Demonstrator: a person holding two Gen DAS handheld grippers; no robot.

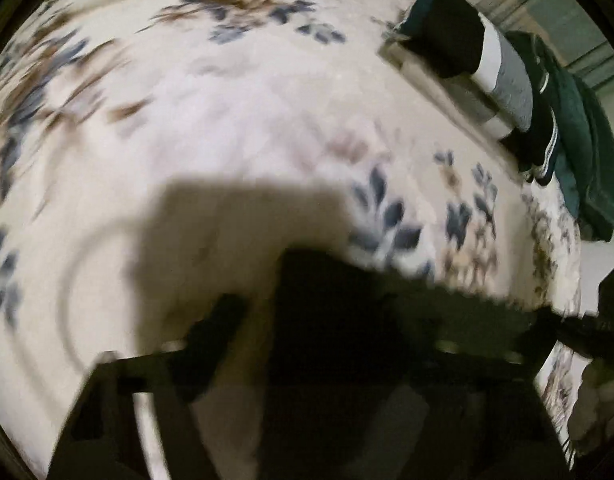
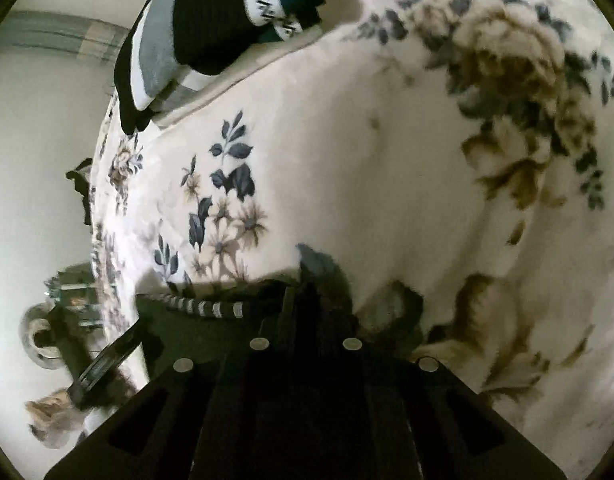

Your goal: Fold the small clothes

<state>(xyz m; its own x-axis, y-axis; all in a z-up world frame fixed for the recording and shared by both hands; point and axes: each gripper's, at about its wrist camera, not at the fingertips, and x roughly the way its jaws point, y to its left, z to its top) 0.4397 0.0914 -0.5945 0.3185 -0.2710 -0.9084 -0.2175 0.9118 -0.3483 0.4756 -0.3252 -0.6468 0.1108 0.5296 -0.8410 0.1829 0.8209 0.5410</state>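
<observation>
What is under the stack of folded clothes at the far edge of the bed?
The stack of folded clothes rests on a beige folded layer lying on the floral blanket. What that layer is, and anything beneath it, is covered.

Open blanket ahead; clothes pile seemingly far right.

The whole left wrist view is smeared, so the flowers on the blanket look fuzzy. At the bottom, a dark cloth hides the left gripper. In the right wrist view, the pile of clothes is cut off at the top edge.
</observation>
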